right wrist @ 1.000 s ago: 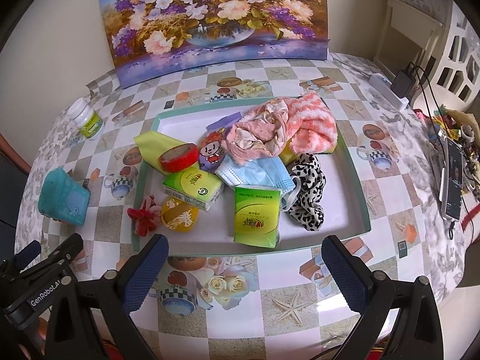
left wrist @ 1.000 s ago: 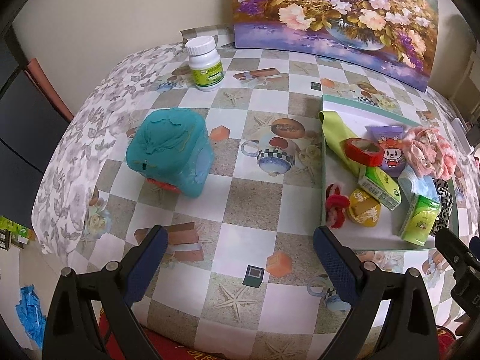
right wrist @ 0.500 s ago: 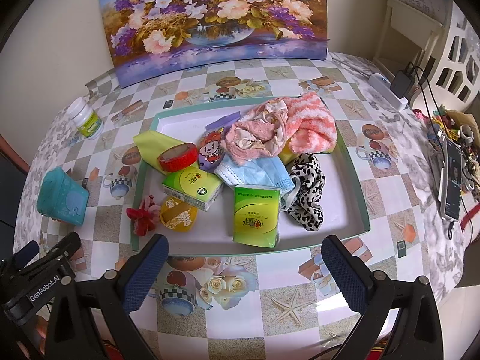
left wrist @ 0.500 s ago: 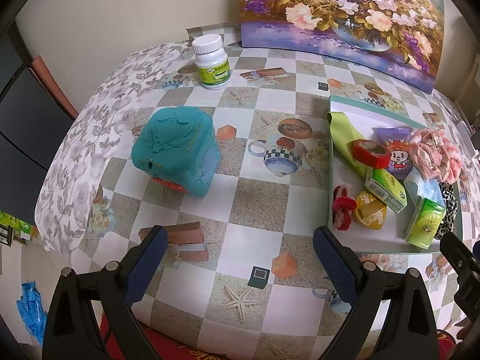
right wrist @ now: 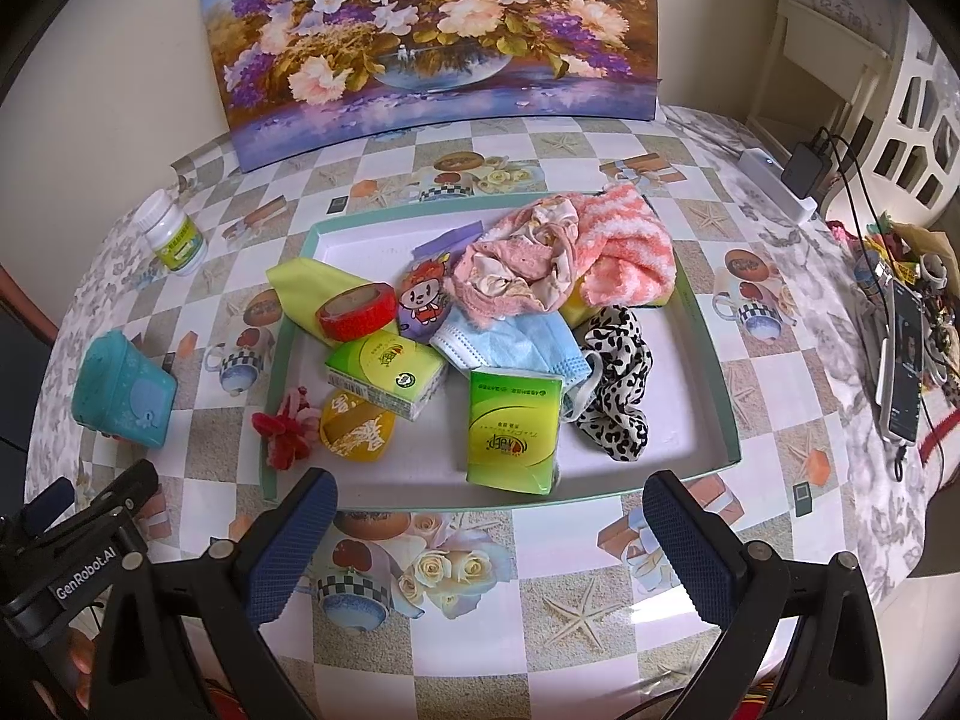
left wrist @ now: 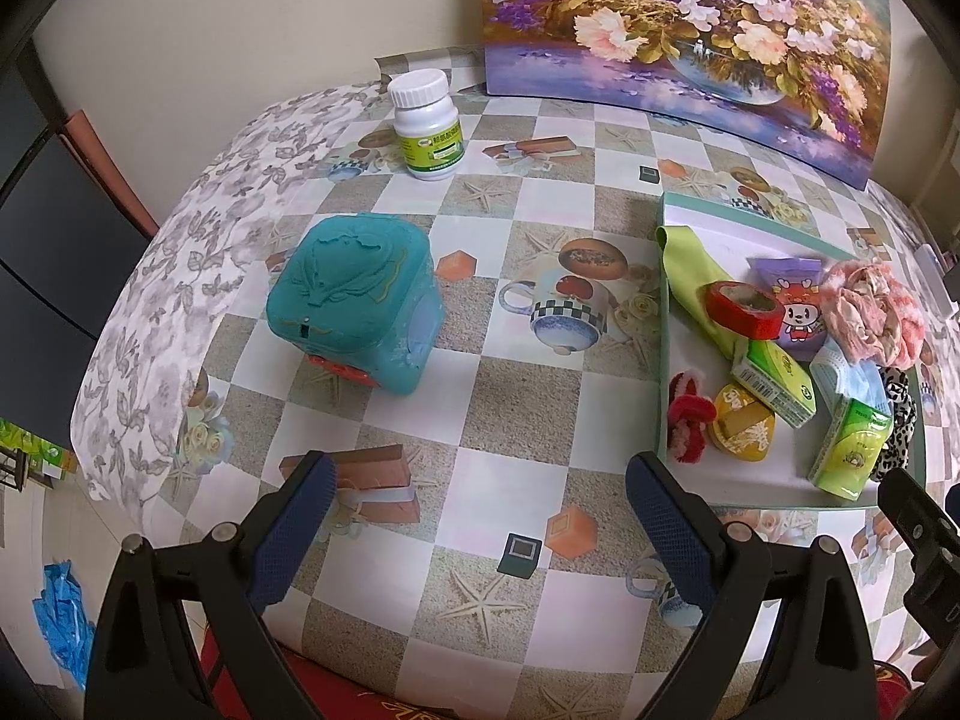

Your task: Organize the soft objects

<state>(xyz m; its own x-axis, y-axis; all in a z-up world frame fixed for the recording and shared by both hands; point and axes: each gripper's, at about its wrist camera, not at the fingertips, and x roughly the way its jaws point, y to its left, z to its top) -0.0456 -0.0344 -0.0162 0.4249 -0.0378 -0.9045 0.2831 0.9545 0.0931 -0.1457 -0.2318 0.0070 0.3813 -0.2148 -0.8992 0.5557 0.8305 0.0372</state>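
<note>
The soft things, a pink cloth heap [right wrist: 543, 258], blue mask [right wrist: 516, 342] and spotted scarf [right wrist: 618, 384], lie jumbled in the green tray [right wrist: 714, 372] at twelve o'clock of the right gripper [right wrist: 489, 531]. That fits sorting either pending or ended. Both it and the left gripper [left wrist: 477, 510] gape wide, empty, with a teal box [left wrist: 354, 306] at the left one's eleven o'clock.

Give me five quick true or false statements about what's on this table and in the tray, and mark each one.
1. The red tape roll lies inside the tray. True.
2. The teal box sits inside the tray. False: it stands on the tablecloth, left of the tray.
3. The right gripper holds a tissue pack. False: it is open and empty, short of the tray.
4. The white pill bottle stands upright with its cap on. True.
5. The left gripper is shut. False: it is open, holding nothing.
</note>
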